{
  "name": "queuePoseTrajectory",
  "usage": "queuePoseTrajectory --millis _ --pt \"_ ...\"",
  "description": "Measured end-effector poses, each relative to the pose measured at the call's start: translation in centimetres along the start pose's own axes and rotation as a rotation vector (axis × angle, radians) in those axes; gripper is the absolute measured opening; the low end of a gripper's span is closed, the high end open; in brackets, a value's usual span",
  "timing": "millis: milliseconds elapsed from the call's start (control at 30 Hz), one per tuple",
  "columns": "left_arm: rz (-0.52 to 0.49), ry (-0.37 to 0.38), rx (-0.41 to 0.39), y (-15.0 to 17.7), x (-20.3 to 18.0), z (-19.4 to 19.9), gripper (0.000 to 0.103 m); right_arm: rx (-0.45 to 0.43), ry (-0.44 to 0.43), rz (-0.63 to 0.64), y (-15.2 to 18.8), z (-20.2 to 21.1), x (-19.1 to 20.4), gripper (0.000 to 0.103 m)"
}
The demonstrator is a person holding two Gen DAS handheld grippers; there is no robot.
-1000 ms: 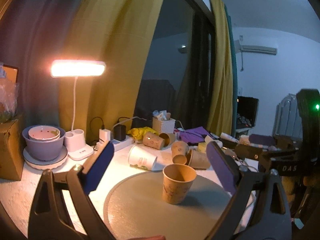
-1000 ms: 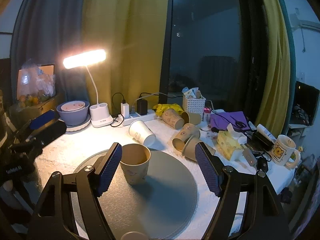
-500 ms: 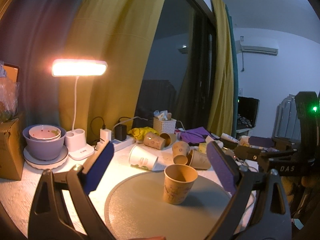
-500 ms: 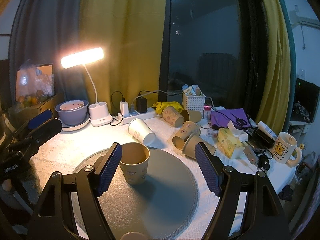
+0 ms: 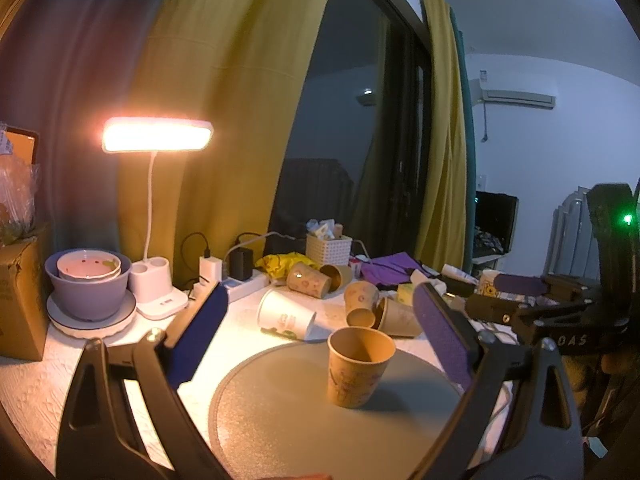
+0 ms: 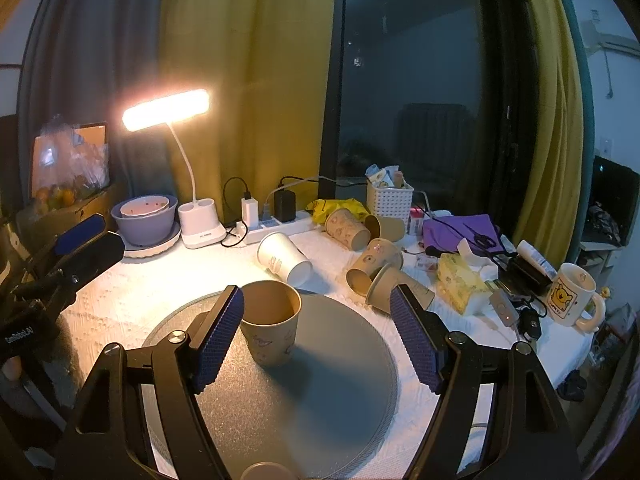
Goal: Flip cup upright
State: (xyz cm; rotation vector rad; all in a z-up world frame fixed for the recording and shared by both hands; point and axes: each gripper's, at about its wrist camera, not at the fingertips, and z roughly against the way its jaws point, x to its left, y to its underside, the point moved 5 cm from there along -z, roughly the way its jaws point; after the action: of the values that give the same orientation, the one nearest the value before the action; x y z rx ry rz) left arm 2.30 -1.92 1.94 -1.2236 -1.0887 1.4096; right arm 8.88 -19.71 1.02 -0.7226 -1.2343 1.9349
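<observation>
One brown paper cup (image 5: pixel 360 366) stands upright, mouth up, on a round grey mat (image 5: pixel 280 408). The mat lies on a white table (image 6: pixel 160 280).

The left gripper (image 5: pixel 320 338) is wide open. Its two blue pads (image 5: pixel 198 338) are far apart and hold nothing. The cup sits past them, nearer the right pad, and they do not touch it.

The right gripper (image 6: pixel 318 340) is wide open too, and it holds nothing. In its view the cup (image 6: pixel 270 330) is just beside the left blue pad (image 6: pixel 218 340). I cannot tell if they touch.

Behind the mat, a white cup (image 6: pixel 284 258) lies on its side. More brown cups (image 6: pixel 374 266) lie tipped over near it. A desk lamp (image 6: pixel 166 110) shines at the back. A purple bowl (image 6: pixel 144 220) sits next to the lamp. A yellow bear mug (image 6: pixel 570 294) stands far to the right.
</observation>
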Motion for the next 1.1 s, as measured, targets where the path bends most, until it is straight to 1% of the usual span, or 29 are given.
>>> queuePoseTrajectory --millis 1100 --pt "-0.014 0.015 0.008 0.45 -0.58 0.06 0.095 0.006 -0.003 0.003 0.44 -0.20 0.13 0.078"
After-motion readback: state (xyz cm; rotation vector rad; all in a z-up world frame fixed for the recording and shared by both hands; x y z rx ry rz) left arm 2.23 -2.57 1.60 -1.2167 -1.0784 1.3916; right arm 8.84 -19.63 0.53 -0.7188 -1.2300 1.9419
